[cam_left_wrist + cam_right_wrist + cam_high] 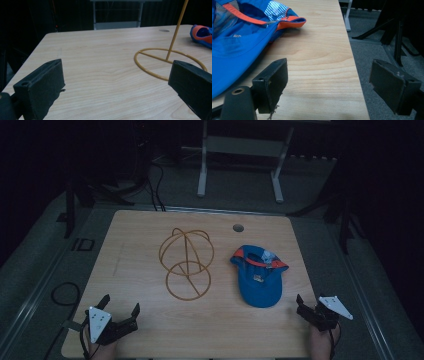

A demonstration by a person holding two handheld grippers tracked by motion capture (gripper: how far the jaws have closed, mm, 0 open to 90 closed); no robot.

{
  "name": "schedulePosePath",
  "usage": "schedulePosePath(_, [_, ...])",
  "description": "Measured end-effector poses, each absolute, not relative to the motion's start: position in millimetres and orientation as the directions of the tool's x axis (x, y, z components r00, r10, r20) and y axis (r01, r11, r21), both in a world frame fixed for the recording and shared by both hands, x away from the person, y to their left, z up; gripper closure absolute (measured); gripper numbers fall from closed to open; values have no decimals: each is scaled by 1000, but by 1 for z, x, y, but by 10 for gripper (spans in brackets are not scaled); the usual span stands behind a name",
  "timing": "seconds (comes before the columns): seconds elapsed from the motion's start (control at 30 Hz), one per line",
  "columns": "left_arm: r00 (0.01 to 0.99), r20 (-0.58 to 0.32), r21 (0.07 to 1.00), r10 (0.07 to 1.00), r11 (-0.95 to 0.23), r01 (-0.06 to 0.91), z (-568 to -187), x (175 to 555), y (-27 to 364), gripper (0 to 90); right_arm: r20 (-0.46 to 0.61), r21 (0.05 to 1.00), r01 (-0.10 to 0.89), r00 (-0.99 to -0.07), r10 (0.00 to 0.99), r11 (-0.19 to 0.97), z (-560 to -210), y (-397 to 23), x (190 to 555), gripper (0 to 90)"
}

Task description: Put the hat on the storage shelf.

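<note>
High view, blue cap [260,277] with orange trim, upturned, both tongs spread wide, empty.

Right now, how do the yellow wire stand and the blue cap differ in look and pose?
The yellow wire stand is an open frame of thin rods, standing upright on a ring base; the blue cap is soft fabric with orange trim, lying slumped flat. The stand sits mid-table, the cap nearer the right gripper. Both rest on the wooden table, untouched.
</note>
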State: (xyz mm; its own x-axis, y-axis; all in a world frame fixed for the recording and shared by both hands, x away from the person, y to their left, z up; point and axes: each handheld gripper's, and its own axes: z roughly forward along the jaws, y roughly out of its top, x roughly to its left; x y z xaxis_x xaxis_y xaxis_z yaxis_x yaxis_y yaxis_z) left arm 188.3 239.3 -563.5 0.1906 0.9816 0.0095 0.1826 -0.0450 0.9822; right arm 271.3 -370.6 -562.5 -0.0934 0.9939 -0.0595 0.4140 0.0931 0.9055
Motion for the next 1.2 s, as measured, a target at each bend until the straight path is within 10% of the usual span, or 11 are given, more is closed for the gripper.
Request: schedulePosePath(1.2, [246,-87,968,965,23,252,-555,183,230,7,-7,895,417,-341,940,158,-500,-333,327,135])
